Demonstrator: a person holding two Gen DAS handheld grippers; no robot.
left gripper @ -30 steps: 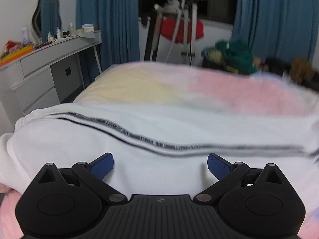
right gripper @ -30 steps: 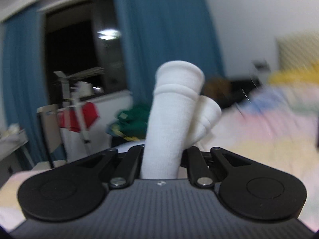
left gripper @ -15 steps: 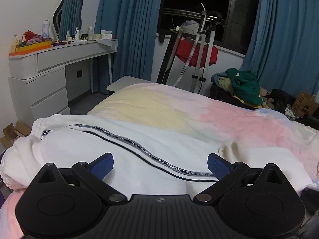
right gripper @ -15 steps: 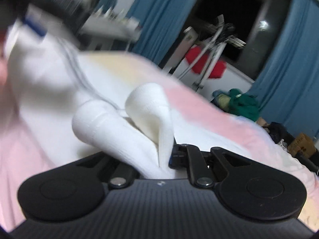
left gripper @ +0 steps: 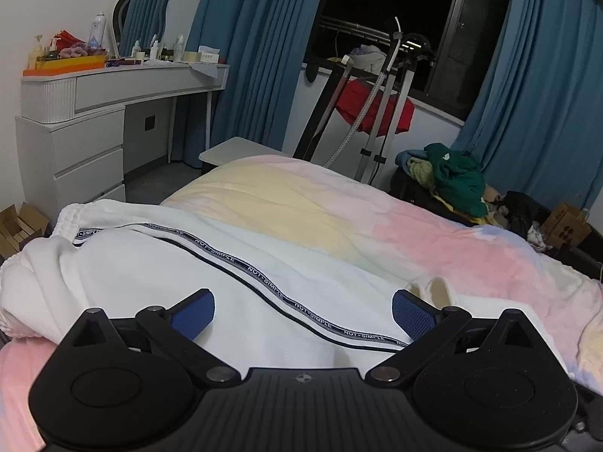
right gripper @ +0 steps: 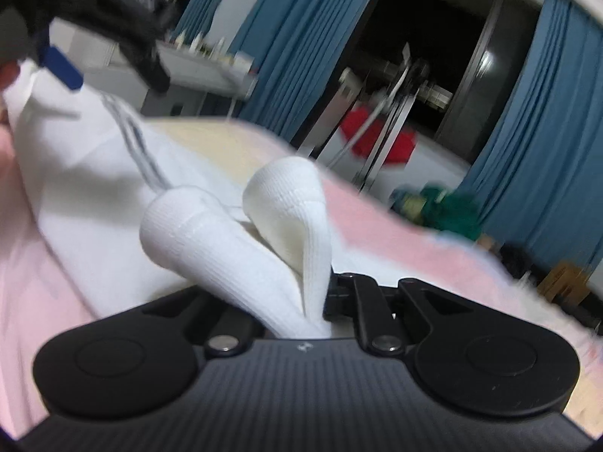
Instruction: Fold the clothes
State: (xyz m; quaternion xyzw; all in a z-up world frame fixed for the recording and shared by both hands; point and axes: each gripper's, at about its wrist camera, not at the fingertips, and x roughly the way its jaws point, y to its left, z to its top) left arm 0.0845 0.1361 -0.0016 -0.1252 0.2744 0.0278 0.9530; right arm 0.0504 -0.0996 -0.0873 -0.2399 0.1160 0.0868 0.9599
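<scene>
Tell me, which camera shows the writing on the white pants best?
The left wrist view: the dark lettered stripe runs sharp and readable across the white ribbed pants. In the right wrist view the stripe is blurred, its lettering unreadable.

Blue curtains (left gripper: 256,49) flank a dark window (left gripper: 380,11) — white dresser (left gripper: 86,124) left.

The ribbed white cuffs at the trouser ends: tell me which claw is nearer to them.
Right. The right claw is shut on the ribbed cuffs. The left claw hovers open over the white trousers, its pads clear of the cuffs.
</scene>
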